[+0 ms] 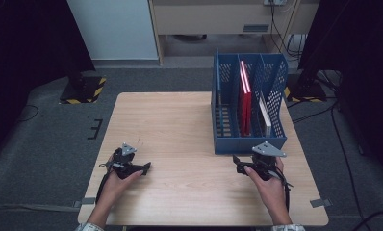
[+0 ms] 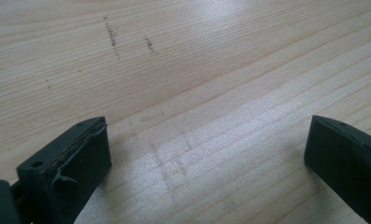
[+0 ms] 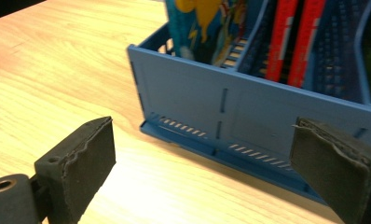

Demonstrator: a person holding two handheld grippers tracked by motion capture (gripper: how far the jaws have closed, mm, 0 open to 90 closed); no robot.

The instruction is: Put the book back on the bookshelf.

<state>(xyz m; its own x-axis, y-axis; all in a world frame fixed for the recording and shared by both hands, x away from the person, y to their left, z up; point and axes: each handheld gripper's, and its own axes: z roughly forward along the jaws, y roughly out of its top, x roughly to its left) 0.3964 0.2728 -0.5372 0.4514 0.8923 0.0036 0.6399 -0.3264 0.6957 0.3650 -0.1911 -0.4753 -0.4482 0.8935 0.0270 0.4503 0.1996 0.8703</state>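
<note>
The blue file rack (image 1: pixel 249 144) stands at the table's (image 1: pixel 180 120) far right, just beyond the right gripper (image 1: pixel 239 167). It is rigid perforated plastic, probably light; its red books (image 1: pixel 245 96) add weight. Grip the smooth near wall's top edge. Both grippers, including the left gripper (image 1: pixel 142 169), rest with jaws spread, empty.

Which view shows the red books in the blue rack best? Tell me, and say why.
The high view: the red books stand upright in the middle slot of the blue rack, seen from above. The right gripper view shows their lower spines behind the rack's front wall, tops cut off. The left gripper view looks at bare table.
</note>
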